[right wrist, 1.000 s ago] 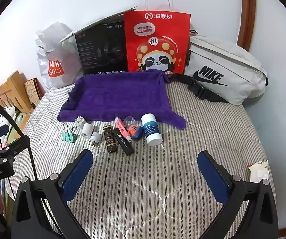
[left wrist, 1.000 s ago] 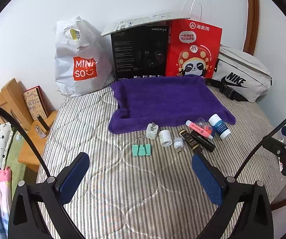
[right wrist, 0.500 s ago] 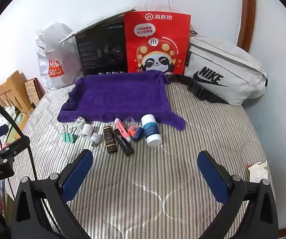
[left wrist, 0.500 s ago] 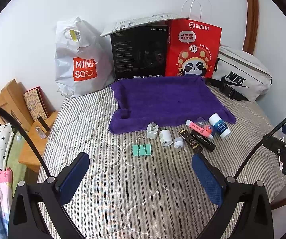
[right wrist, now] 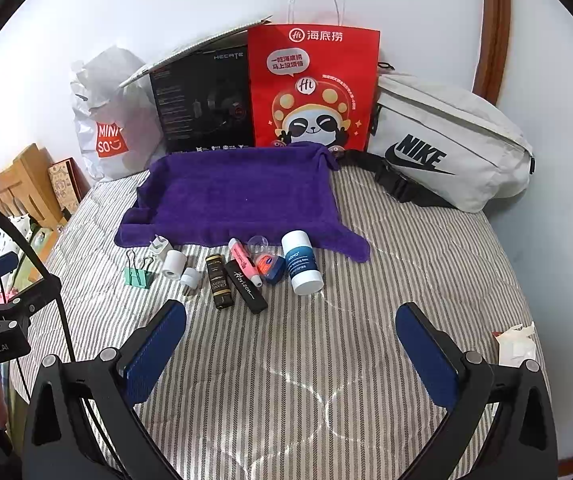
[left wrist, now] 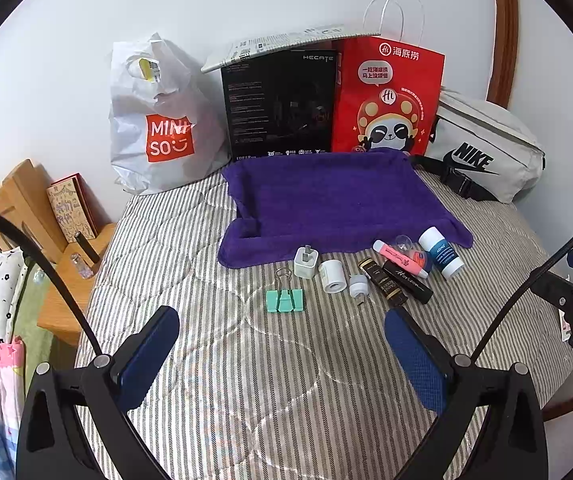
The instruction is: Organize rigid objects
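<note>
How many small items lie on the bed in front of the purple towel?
9, all in one row: green binder clip, charger plug, white roll, small adapter, two black sticks, pink tube, orange-blue jar, white-blue tube. A clear cap sits behind.
</note>
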### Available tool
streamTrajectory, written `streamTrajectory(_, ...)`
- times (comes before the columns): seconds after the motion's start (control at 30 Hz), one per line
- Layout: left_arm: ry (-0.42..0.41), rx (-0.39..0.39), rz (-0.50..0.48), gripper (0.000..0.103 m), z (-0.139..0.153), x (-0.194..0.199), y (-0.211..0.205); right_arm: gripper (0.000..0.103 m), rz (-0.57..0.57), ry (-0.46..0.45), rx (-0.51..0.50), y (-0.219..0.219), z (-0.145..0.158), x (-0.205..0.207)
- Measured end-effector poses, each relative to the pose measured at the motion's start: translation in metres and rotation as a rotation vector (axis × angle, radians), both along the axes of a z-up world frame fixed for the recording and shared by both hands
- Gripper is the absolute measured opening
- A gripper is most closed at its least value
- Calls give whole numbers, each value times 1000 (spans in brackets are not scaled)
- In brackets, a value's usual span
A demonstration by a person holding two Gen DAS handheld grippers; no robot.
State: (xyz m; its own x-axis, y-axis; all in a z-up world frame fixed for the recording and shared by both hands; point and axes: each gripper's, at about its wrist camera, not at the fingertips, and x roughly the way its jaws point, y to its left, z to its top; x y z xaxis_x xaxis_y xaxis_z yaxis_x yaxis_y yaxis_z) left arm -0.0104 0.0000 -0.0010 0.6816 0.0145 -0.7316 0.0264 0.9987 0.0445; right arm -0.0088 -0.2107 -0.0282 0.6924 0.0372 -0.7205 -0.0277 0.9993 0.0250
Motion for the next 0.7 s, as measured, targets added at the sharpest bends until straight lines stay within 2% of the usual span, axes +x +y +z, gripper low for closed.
streamTrajectory(0.43, 11, -14, 25, 103, -9, 7, 9, 103, -2, 9, 6, -2, -3, 3)
streamTrajectory(0.7, 65, -37, 32, 103, -45, 32, 18, 103, 2, 12, 3, -5, -14, 10)
